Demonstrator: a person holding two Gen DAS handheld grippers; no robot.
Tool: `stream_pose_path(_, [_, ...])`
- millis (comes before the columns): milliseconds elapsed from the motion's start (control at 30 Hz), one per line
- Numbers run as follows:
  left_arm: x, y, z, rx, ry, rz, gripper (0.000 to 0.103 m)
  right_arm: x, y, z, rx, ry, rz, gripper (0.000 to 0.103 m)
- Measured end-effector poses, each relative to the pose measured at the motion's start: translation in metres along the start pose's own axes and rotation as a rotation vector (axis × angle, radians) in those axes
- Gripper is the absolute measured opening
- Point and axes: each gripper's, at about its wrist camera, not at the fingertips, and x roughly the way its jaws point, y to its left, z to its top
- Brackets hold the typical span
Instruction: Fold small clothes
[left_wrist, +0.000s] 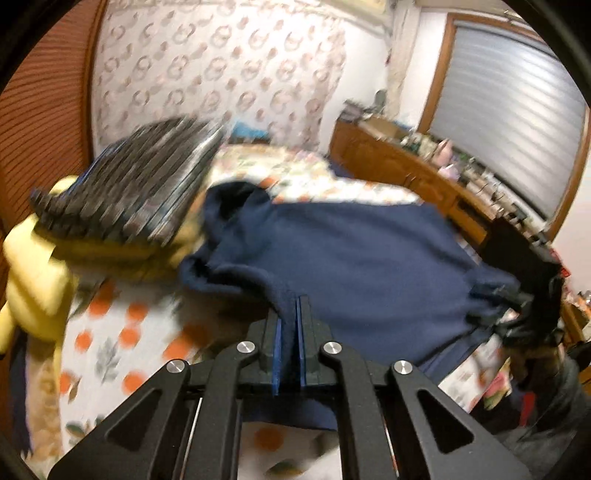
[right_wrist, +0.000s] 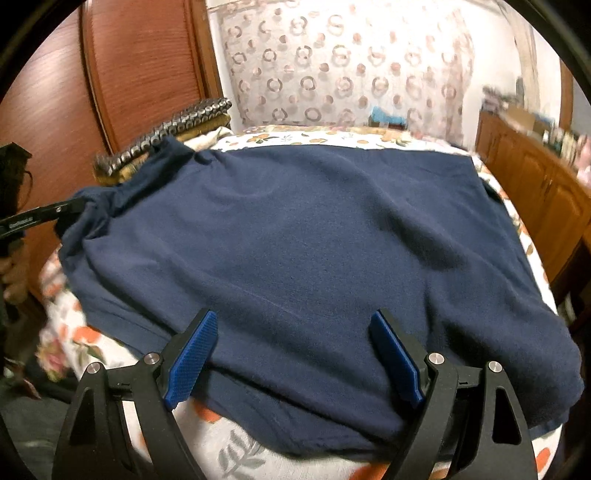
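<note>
- Navy garment (left_wrist: 362, 251), left wrist view: spread across a bedspread printed with oranges and leaves (left_wrist: 122, 332), one edge pinched and drawn up into a peak between the blue pads of the left gripper (left_wrist: 293, 306) — jaws pressed together on the cloth.
- Same view, blurred: dark ridged item (left_wrist: 125, 184) atop yellow folded pieces (left_wrist: 33, 266) at left, just beyond the garment's bunched corner; wooden cabinet (left_wrist: 399, 162) cluttered with small things along the right; right gripper's dark body (left_wrist: 524, 258) at the garment's far right edge, jaws not readable here.
- Right wrist view: garment (right_wrist: 317, 236) lying mostly flat over the bed, its near hem between the right gripper (right_wrist: 295, 332) fingers — jaws spread wide, blue pads (right_wrist: 192, 354) resting on the fabric but not squeezing it.
- Same view, far left: left gripper (right_wrist: 79, 205) clamped on the garment's upper-left corner, cloth gathered into folds there, a hand (right_wrist: 14, 273) behind it.
- Behind: patterned curtain (right_wrist: 347, 70), wooden panel (right_wrist: 122, 74), dark ridged item (right_wrist: 173, 125) touching the garment's back corner.
</note>
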Motion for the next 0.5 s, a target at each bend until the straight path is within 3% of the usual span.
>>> stream_pose_path(167, [0.008, -0.044, 0.032, 0.027, -0.078, -0.087, 0.007, -0.023, -0.012, 0.002, 0.003, -0.038, -0.052, 0.086])
stream_pose_path(500, [0.053, -0.118, 0.063, 0.112, -0.091, -0.246, 0.007, -0.057, -0.043, -0.017, 0.077, -0.097, -0.120, 0.086])
